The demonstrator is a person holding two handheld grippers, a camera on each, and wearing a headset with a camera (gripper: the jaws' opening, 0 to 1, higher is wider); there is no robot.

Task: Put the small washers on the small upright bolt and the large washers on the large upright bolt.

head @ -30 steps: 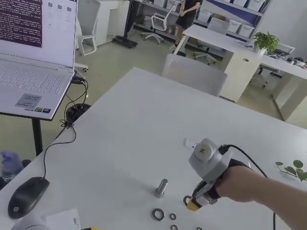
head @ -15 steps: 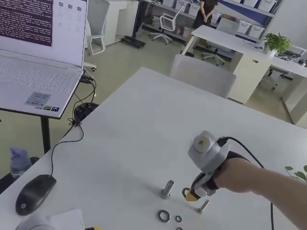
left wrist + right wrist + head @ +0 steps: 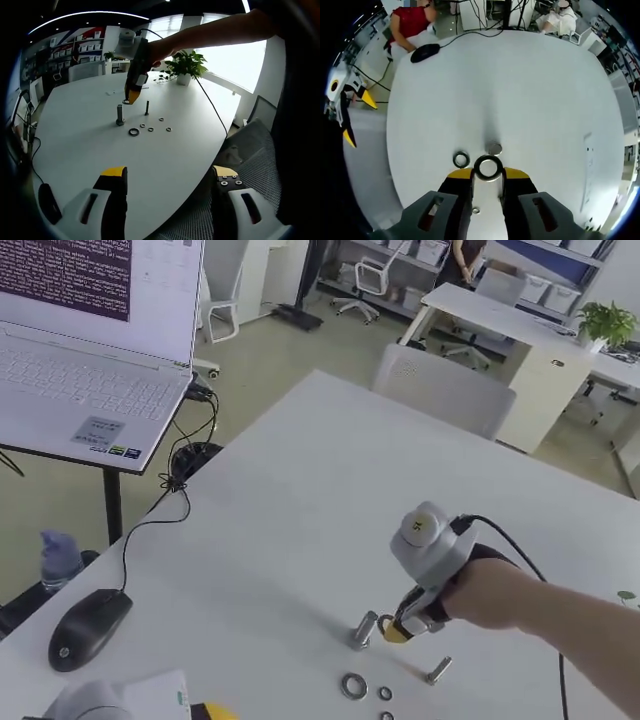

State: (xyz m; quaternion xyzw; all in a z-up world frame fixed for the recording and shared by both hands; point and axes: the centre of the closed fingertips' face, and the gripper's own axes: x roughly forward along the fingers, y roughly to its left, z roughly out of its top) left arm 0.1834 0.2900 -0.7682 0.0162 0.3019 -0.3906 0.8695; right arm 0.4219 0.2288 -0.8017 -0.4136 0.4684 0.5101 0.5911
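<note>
My right gripper (image 3: 397, 630) (image 3: 488, 175) is shut on a large washer (image 3: 488, 167), held edge-on just right of the large upright bolt (image 3: 363, 630) and a little above the table. From above, the bolt's head (image 3: 494, 148) lies just beyond the held washer. The small upright bolt (image 3: 437, 671) (image 3: 147, 107) stands to the right. Another large washer (image 3: 353, 685) (image 3: 461, 160) and small washers (image 3: 385, 693) (image 3: 150, 129) lie flat in front of the bolts. My left gripper (image 3: 165, 195) stands open, away from the table's near edge, with nothing between its jaws.
The white table (image 3: 300, 500) stretches far and left of the bolts. A black mouse (image 3: 90, 615) with its cable lies at the left edge. An open laptop (image 3: 80, 370) stands on a side stand. A potted plant (image 3: 184, 67) sits at the far end.
My right gripper has lifted from beside the loose washers and moved left, closer to the large bolt, with the large washer in it. The head camera has shifted too.
</note>
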